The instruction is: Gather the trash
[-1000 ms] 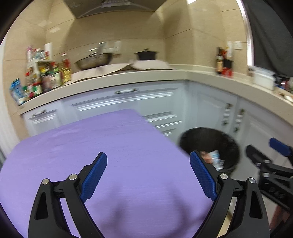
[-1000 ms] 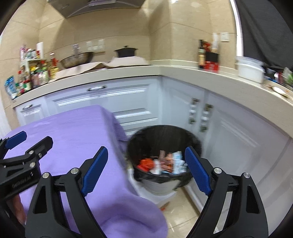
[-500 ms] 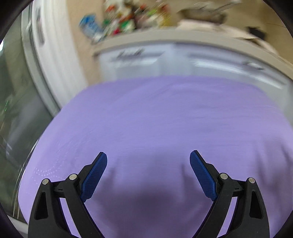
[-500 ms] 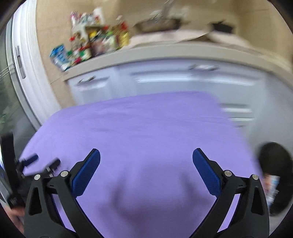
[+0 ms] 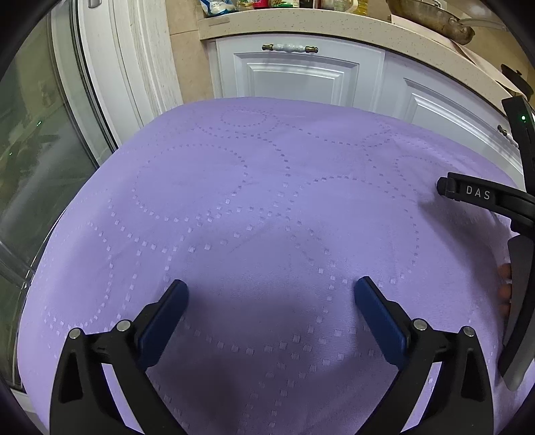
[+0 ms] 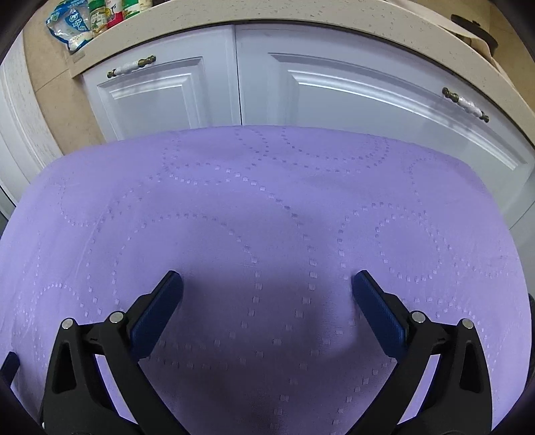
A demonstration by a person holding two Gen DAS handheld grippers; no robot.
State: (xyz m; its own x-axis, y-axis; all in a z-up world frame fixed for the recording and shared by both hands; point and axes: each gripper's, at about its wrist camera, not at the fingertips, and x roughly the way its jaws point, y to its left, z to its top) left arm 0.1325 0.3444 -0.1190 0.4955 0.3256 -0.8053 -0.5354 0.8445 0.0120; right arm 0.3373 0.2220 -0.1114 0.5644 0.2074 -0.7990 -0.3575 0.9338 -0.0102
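Note:
My left gripper is open and empty, low over the purple tablecloth. My right gripper is open and empty too, low over the same cloth. Part of the right gripper's black body shows at the right edge of the left wrist view. No trash shows on the cloth in either view. The trash bin is out of view.
White cabinet doors with metal handles stand beyond the table's far edge. The counter above holds a snack bag, jars and a pan. A glass door is at the left.
Both grippers have swung left, away from the black trash bin, and tilted down over the purple table. The bin has left both views. Both stay open.

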